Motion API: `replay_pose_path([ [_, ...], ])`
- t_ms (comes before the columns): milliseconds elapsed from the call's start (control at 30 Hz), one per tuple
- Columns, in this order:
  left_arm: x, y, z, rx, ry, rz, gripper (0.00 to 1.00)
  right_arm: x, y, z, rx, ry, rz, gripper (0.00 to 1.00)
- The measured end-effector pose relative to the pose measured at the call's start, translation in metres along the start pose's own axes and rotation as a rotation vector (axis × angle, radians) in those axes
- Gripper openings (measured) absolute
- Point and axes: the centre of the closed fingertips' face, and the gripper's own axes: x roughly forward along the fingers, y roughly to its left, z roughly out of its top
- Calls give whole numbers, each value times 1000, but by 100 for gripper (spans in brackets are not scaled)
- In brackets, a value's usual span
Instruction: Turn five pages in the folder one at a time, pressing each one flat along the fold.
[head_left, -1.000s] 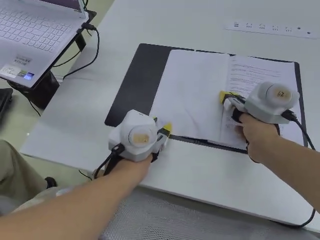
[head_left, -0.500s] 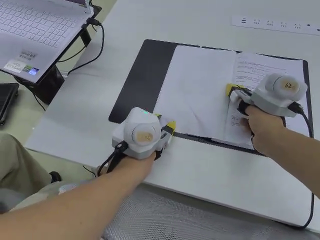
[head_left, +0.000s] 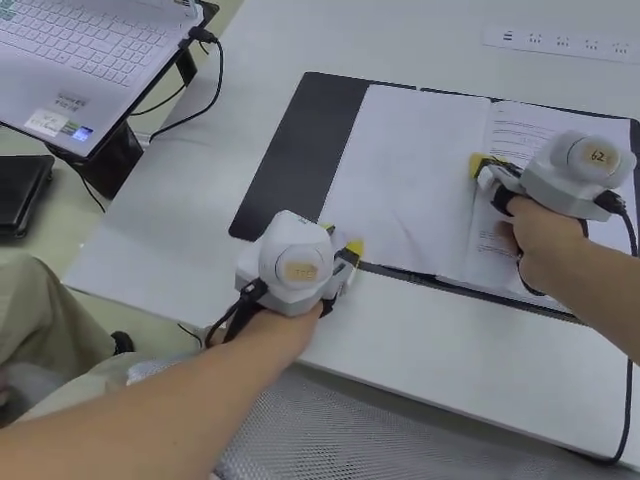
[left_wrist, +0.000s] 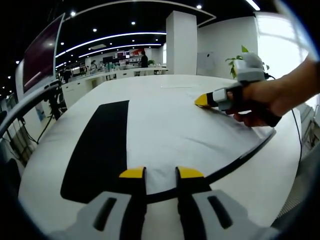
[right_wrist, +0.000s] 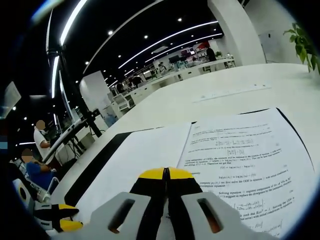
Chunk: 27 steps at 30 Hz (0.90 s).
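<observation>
The folder lies open on the white table, with its black cover (head_left: 300, 150) to the left. On it rests a blank turned page (head_left: 410, 180), and a printed page (head_left: 525, 135) lies to the right. My right gripper (head_left: 482, 166) is shut, its yellow tips down on the paper at the fold (right_wrist: 187, 145). From its own camera the right gripper (right_wrist: 166, 173) shows both tips touching. My left gripper (head_left: 345, 250) sits at the near corner of the blank page. Its jaws (left_wrist: 161, 173) stand slightly apart, open, over the page's corner (left_wrist: 160, 165).
A white laptop (head_left: 90, 50) stands raised at the far left, and its cable (head_left: 190, 95) runs down onto the table. A power strip (head_left: 570, 42) lies at the back right. The table's front edge (head_left: 450, 395) runs just behind my hands.
The head camera has shifted, sliding the picture rightwards. My right gripper has slid a little farther up the fold, away from me. The left gripper stays at the page's near corner.
</observation>
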Motion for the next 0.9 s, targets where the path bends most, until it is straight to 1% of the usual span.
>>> replay_pose_path([
  [167,0,0,0,2,-2,0,22,13,-9,4,12,-11,-9,0],
  [300,-1,0,0,1,-1,-1,22,20,-12,10,11,-16,-15,0],
  [367,-2,0,0,1,-2,-1,22,26,-17,12,18,-21,-20,0],
  [433,-2,0,0,2,-2,-1,22,27,-16,14,16,-25,-24,0],
  [500,-2,0,0,3,-3,-1,22,32,-19,16,13,-26,-27,0],
  [533,-2,0,0,4,-3,-1,22,31,-16,18,11,-27,-28,0],
  [633,-1,0,0,5,-4,-2,22,33,-15,22,6,-30,-30,0],
  [833,-1,0,0,6,-5,-2,22,53,-31,31,3,-38,-42,0],
  [900,-1,0,0,6,-5,-2,22,57,-34,32,-2,-39,-46,0],
])
